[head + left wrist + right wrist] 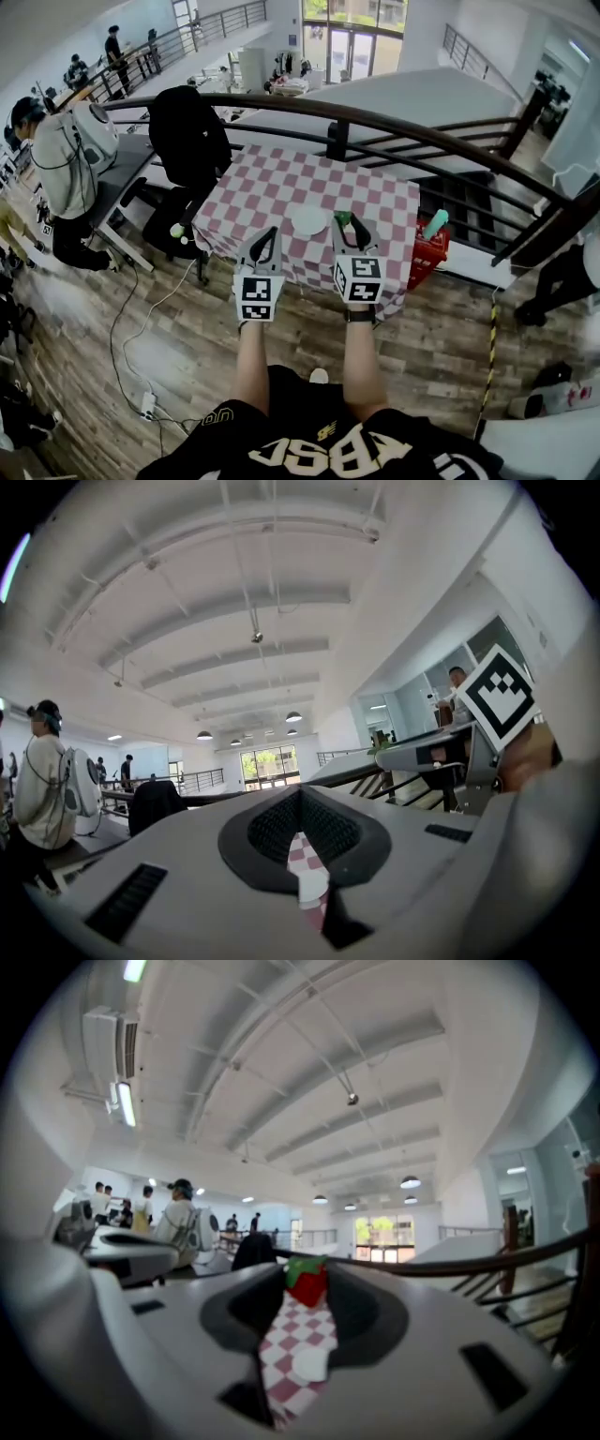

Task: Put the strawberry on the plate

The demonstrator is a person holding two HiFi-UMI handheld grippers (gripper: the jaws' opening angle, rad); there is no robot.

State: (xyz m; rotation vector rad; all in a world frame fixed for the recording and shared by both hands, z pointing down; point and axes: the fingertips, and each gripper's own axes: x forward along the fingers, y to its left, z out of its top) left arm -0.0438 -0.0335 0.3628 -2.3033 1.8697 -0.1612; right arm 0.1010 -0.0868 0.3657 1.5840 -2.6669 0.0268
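The right tongs [345,221] are closed on the strawberry [307,1285], which sits pinched between their tips with its green leafy cap upward. In the head view the strawberry [344,219] shows just to the right of the white plate [309,221], apart from it and not on it. In the right gripper view the plate [309,1365] shows as a pale patch low in the gap between the jaws, against the pink-and-white checked cloth [302,1328]. The left tongs [272,232] are held beside the right ones, on the plate's left; their own view shows the jaws meeting at the tips [300,793] with nothing between them, only a sliver of cloth and plate below. The plate lies near the front edge of the worktop [272,183], which the checked cloth covers. A red basket [427,255] stands at the worktop's right side, a black jacket [190,131] hangs at its left, and a dark railing [394,122] curves behind it.
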